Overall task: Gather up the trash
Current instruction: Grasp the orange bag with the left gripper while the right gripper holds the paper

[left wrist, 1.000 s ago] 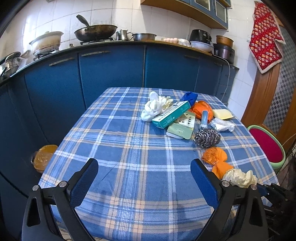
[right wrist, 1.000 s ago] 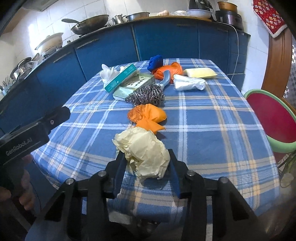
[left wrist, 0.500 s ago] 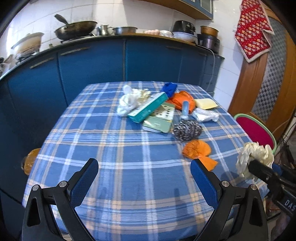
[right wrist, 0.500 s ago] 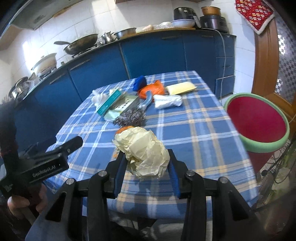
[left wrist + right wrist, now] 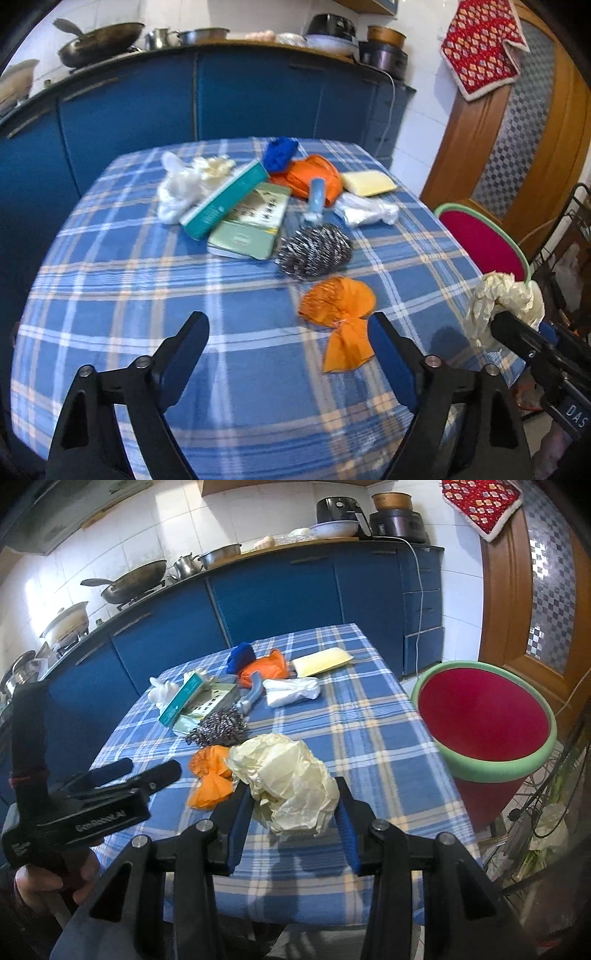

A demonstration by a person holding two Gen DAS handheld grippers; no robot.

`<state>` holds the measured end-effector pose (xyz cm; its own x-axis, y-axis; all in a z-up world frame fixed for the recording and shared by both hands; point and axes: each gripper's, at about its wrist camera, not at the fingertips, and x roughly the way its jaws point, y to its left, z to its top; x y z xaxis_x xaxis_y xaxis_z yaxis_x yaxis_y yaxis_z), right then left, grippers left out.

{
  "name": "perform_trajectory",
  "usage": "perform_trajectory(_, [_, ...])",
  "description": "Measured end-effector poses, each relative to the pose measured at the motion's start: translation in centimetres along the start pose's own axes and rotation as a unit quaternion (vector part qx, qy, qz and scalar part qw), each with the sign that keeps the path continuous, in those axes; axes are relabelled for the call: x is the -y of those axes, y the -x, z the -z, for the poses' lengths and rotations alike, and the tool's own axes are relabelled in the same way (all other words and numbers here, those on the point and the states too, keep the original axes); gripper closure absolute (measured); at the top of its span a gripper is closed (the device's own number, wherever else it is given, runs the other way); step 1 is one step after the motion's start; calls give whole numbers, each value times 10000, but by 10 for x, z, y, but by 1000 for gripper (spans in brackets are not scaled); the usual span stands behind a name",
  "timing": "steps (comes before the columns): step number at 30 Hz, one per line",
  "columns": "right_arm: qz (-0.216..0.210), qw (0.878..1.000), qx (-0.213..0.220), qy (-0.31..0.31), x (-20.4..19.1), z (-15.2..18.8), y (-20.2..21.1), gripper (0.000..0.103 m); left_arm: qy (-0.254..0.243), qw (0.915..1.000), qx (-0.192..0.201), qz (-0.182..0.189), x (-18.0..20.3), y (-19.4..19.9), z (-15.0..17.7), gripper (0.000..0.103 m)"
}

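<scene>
My right gripper is shut on a crumpled cream paper wad and holds it above the near right part of the checked tablecloth. The red bin with a green rim stands beside the table, to the wad's right. My left gripper hovers over the cloth with its jaws closing and nothing pressed between the pads. An orange paper wad lies on the cloth just ahead of its right finger. The right gripper's held cream wad shows at the left wrist view's right edge.
Farther back on the table lie a steel scourer, a teal box, a green box, a white bag, an orange bag, a blue wad and a yellow pad. Blue cabinets stand behind.
The left gripper swung right toward the orange wad and its jaws narrowed. The right gripper carried the cream wad up and right, bringing the red bin fully into its view.
</scene>
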<state>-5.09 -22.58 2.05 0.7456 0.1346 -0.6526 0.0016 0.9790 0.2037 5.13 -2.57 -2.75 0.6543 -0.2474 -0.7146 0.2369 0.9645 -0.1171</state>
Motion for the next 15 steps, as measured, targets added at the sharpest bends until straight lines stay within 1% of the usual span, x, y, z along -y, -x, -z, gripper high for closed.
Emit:
perform_trajectory(8, [84,9999,17,-133,13,-1,-2,57,-111,9995,-231,193,16,-21,-5,20])
perform_trajectory(12, [123,9997,5,-216,20,-2,-5,57,-156,9990,-364,228,22,-35,-8,25])
perform_trajectory(15, [135,9995,-4,-272,25,-1,-6,57,-133,9986,-456,252,23,-43,-8,25])
